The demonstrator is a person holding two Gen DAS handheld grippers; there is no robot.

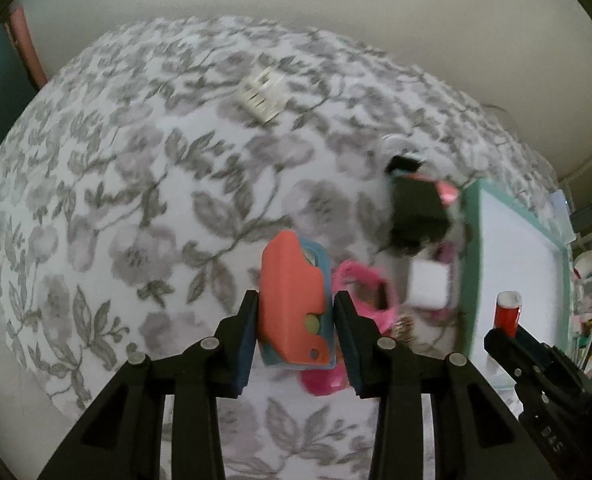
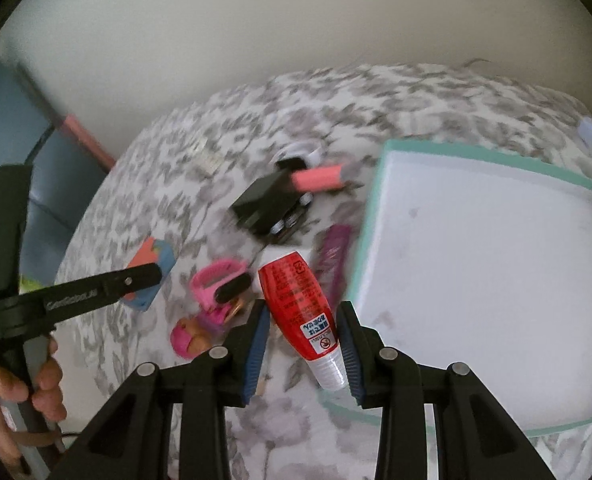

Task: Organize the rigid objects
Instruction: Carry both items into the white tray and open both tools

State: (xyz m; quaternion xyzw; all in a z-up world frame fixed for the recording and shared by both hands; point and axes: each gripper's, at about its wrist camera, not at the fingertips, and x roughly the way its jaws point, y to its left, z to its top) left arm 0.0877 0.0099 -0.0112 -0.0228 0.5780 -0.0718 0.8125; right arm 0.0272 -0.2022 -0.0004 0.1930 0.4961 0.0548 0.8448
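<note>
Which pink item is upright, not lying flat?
None clearly; the pink marker lies flat by the black box, the pink toys lie beside the left gripper.

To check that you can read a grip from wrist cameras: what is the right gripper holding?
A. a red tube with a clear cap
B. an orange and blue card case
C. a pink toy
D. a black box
A: in the right wrist view the red tube sits clamped between the pads of the right gripper, while the left gripper holds the orange and blue case.
</note>
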